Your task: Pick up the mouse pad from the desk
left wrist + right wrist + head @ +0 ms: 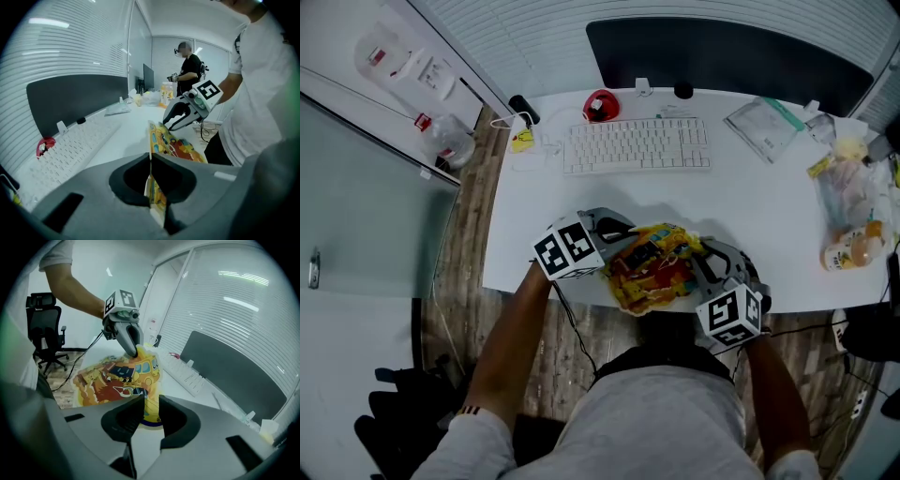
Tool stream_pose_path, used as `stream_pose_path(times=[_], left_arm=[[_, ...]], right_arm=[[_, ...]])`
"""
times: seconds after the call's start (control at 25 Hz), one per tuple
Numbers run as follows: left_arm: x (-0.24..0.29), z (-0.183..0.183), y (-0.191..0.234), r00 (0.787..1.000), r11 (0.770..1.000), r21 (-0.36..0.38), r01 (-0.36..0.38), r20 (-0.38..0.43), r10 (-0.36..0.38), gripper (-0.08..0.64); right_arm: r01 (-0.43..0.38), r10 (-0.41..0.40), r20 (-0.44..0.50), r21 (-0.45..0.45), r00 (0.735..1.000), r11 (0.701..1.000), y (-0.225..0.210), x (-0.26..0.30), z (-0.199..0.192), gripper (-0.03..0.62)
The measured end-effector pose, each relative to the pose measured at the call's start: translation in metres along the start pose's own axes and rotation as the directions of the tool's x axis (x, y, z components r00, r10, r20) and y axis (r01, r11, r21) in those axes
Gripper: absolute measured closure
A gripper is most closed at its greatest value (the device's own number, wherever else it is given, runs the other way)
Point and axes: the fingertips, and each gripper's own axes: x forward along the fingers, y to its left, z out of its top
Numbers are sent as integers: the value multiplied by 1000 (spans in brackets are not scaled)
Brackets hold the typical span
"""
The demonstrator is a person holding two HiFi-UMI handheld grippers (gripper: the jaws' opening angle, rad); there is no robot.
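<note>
The mouse pad [652, 267], printed in yellow and red cartoon colours, hangs bent above the front edge of the white desk [534, 216], between both grippers. My left gripper [614, 234] is shut on the pad's left edge; in the left gripper view its jaws [151, 173] pinch the thin pad [176, 147] edge-on. On the pad's right edge, my right gripper [710, 260] is shut too, and the pad [122, 373] fills the gap of that gripper [149, 401]. Each gripper view shows the other gripper at the pad's far side: the right gripper [171, 125] and the left gripper [132, 350].
A white keyboard [637, 145] lies behind the pad, with a red object [600, 105] and a dark screen [731, 56] beyond it. A plastic bag [764, 127] and drink bottles [853, 248] sit at the right. Another person [187, 70] stands far off. An office chair [44, 329] is behind.
</note>
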Motion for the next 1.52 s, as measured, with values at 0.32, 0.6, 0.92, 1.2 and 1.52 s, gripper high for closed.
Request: stream_pose_path(times=[0.32,0.6,0.92,1.2,1.52], left_arm=[[-39,30,-6,981,990,46,-131,152,122,537],[-77,62,-9,942,978,47,-202,282,181,537],[-110,98,-17,907,963,60,-262,355,225,537],[-148,130,-23,841,957,38,-289,488,234,537],[-167,149,-34,762,970,-19,-241,616,201,537]], right_arm=[[-45,18,127,216,992,975,-27,-20,9,379],[-170,75,275,338,959,926,-51,-27,21,357],[-217,108,335,309,936,926,-64,-26,38,350],[-299,109,465,357,878,885,-79,-38,63,347],[-409,142,624,308,769,859,-82,-63,107,347]])
